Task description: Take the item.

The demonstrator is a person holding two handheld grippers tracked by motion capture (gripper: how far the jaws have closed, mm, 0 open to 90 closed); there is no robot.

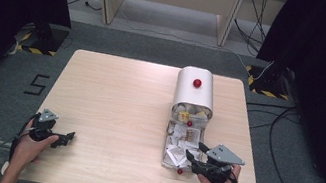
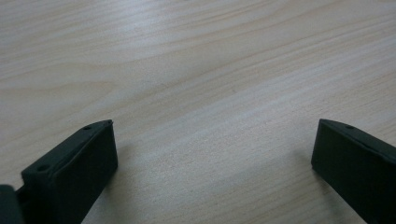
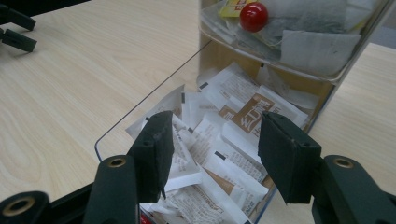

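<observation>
Sachets [image 3: 224,135] fill a clear drawer [image 1: 167,145] pulled out toward the near edge of the table [image 1: 112,108], below a white box [image 1: 194,94] with a red knob [image 1: 197,83]. The right gripper [image 1: 196,154] hovers over the sachets, jaws half open, gripping nothing. At near left, the left gripper [image 1: 67,137] rests wide open, empty.

A light wooden table [image 1: 117,109] stands on grey floor [image 1: 158,47]; black cables [image 1: 284,143] and yellow-black striped blocks [image 1: 36,50] lie around.
</observation>
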